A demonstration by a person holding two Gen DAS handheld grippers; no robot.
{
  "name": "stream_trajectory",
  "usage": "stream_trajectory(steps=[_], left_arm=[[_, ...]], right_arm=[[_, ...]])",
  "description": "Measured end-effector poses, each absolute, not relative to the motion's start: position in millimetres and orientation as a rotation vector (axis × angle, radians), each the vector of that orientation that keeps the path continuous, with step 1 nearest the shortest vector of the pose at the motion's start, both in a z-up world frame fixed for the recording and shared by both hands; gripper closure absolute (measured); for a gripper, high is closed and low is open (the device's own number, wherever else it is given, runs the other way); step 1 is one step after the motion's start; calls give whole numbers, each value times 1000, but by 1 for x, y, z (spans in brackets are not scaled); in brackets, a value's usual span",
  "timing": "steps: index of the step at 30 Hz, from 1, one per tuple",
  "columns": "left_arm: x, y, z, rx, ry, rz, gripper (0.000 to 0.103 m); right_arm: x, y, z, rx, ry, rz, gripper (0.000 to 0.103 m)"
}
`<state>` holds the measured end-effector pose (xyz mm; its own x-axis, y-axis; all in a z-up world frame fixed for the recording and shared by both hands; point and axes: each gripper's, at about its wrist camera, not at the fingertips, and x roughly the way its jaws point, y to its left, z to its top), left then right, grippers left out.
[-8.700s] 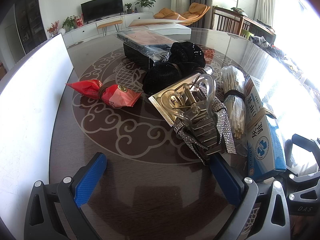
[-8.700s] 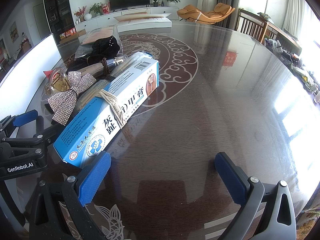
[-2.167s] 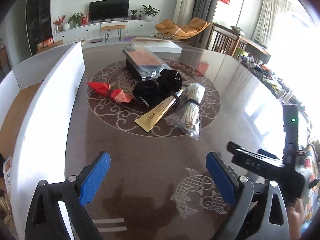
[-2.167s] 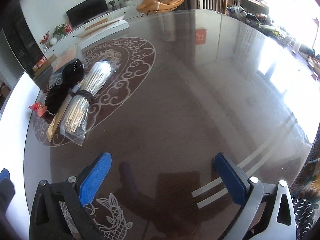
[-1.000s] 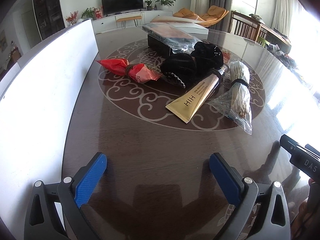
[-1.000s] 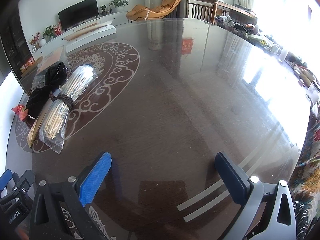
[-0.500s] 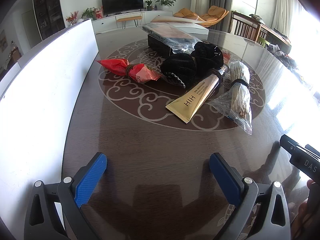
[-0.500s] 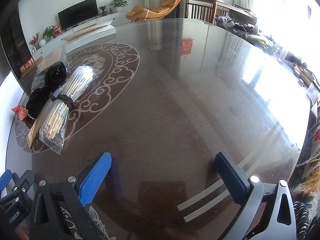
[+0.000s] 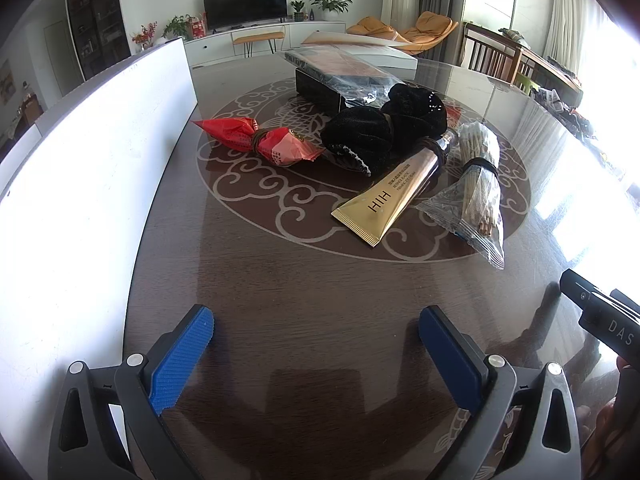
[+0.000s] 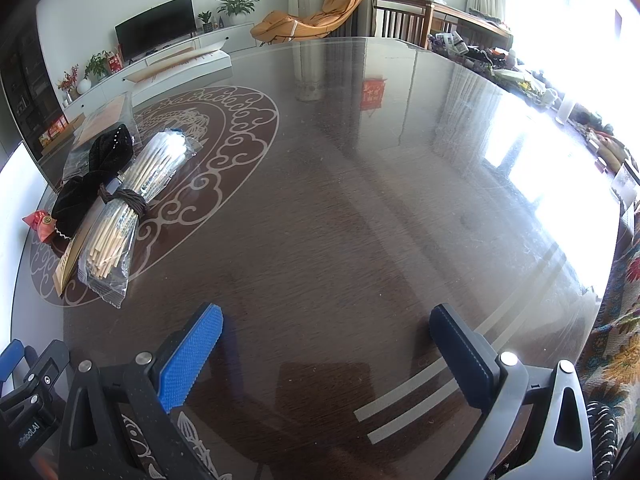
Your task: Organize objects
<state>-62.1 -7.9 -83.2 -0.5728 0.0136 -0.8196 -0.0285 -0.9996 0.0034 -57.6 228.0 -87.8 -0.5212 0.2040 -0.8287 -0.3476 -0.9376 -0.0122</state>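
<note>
On the dark round table lie a red snack packet, a black fabric bundle, a gold tube marked HIH and a clear bag of wooden sticks. My left gripper is open and empty, low over the table in front of them. My right gripper is open and empty, to the right of the pile. The bag of sticks, the black bundle and the gold tube's edge show at the left of the right wrist view.
A white board stands along the table's left side. A black box with a plastic-wrapped item on top sits behind the pile. The right gripper's body shows at the left view's right edge. Chairs and a cluttered side table stand beyond.
Over the last second nothing has visibly moved. Compared with several seconds ago, the blue box and the rhinestone hair clip are gone from the table.
</note>
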Motion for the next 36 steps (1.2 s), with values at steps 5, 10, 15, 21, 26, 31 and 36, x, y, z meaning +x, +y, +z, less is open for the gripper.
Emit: stream_trajectory(steps=[5, 10, 15, 21, 26, 31, 36], left_arm=[[-62, -8, -83, -1441, 25, 2765, 0], [-62, -8, -83, -1441, 25, 2765, 0], [-62, -8, -83, -1453, 30, 2752, 0], [-57, -11, -82, -1446, 41, 2739, 0], [-56, -11, -82, -1436, 44, 2737, 0], [-56, -11, -83, -1432, 40, 2746, 0], [-56, -10, -83, -1431, 39, 2748, 0]], right_arm=[[-58, 228, -88, -1323, 223, 2484, 0], [-58, 228, -88, -1322, 222, 2484, 0], [-58, 228, -88, -1322, 222, 2484, 0], [-58, 229, -88, -1322, 224, 2485, 0], [-58, 230, -86, -1321, 224, 2489, 0], [-57, 231, -86, -1324, 237, 2489, 0], [-65, 234, -67, -1349, 431, 2639, 0]])
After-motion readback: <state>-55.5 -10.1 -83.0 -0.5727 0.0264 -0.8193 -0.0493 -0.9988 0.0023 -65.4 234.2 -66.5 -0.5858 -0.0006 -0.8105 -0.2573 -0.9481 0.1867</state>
